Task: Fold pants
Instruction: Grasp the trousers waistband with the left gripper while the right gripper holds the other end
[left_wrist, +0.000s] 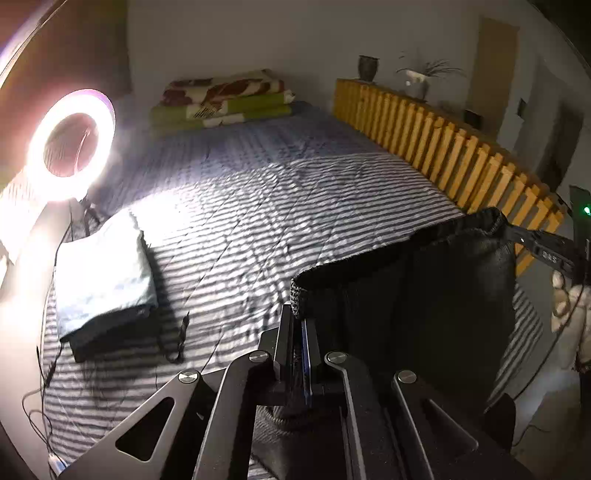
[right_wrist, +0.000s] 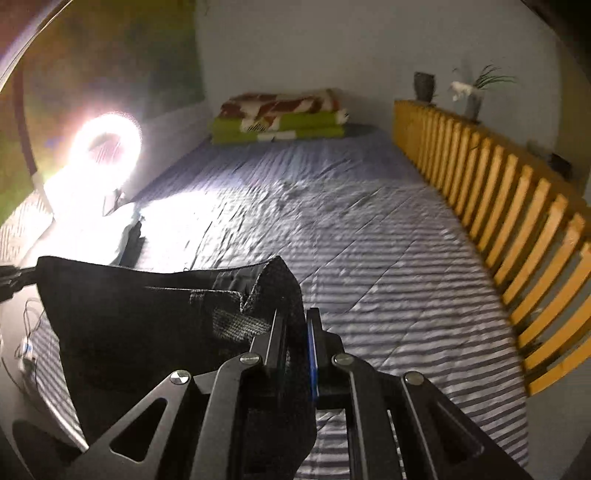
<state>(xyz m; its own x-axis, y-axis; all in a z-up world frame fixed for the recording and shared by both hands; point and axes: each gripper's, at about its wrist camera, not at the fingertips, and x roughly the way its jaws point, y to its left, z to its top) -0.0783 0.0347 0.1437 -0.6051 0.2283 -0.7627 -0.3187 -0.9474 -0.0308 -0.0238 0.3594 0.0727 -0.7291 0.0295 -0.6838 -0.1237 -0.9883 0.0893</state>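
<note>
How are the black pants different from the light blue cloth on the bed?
The black pants hang spread in the air, held between the left gripper and right gripper; the light blue cloth lies folded on the striped bed. The pants are dark, the cloth pale. Both are fabric.

We are in a home bedroom: a striped bed (left_wrist: 258, 206), folded blankets (left_wrist: 221, 99) at its far end, potted plants (left_wrist: 424, 79) beside it.

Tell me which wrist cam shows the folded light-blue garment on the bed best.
Left wrist: the folded light-blue garment lies clear and whole on the striped bed cover. In the right wrist view only its edge shows, washed out by the ring light.
</note>
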